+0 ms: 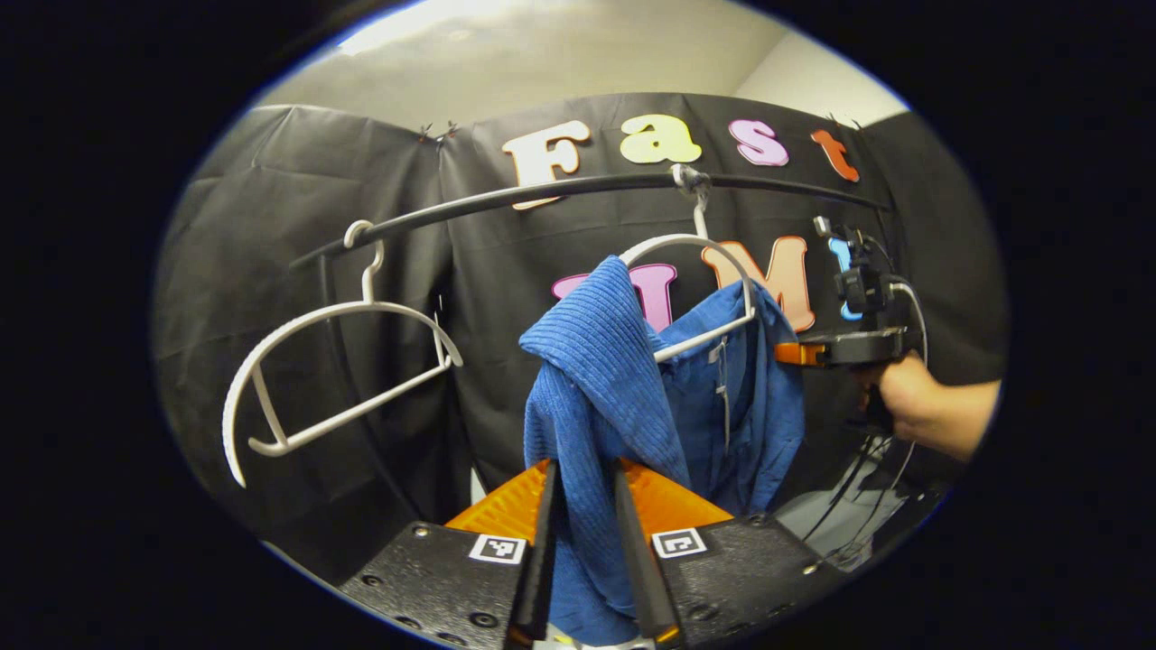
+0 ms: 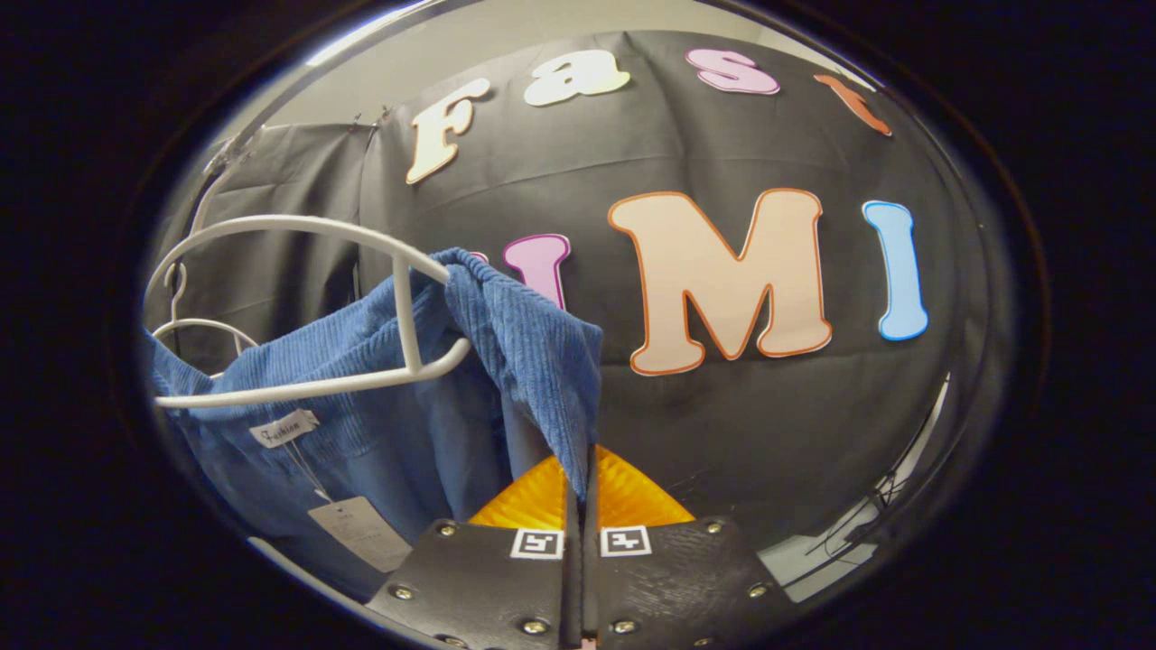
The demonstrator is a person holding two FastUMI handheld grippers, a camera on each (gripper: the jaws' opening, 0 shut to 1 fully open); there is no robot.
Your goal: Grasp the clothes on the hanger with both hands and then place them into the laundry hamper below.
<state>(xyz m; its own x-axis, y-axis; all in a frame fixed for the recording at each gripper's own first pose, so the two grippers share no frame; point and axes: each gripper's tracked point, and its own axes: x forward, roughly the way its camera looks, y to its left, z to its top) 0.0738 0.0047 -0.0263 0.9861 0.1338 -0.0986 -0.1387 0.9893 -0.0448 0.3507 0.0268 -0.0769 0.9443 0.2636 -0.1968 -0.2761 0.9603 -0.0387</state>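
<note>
**Both grippers pinching the blue garment at the hanger**

Right now you are holding the blue garment (image 1: pixel 623 397) from both sides while it is hanging on the white hanger (image 1: pixel 713 271), which hooks over the black rail (image 1: pixel 560 190). In the left gripper view, your left gripper (image 1: pixel 591 542) is sitting below the hanger with its jaws partly closed around a thick fold of the ribbed cloth; the fabric is bunching between the fingers, so both appear to be pressing on it. In the right gripper view, your right gripper (image 2: pixel 581 506) is gripping just beside the hanger's far end, jaws pressed almost together on a thin edge of the same garment, which is draping over that tip.

That two-sided hold looks deliberate: with one shoulder in each gripper, the cloth should be coming off the hanger's arms evenly instead of snagging on one tip. The collar label and paper tag (image 2: pixel 357 533) are dangling under the hanger bar, so the garment is opening towards the right gripper's camera.

A second, empty hanger (image 1: pixel 334 379) is hanging well apart along the rail. The hamper named in the task is not something I can place from here. The lift-off from the hanger is, I judge, the step you are starting.
</note>
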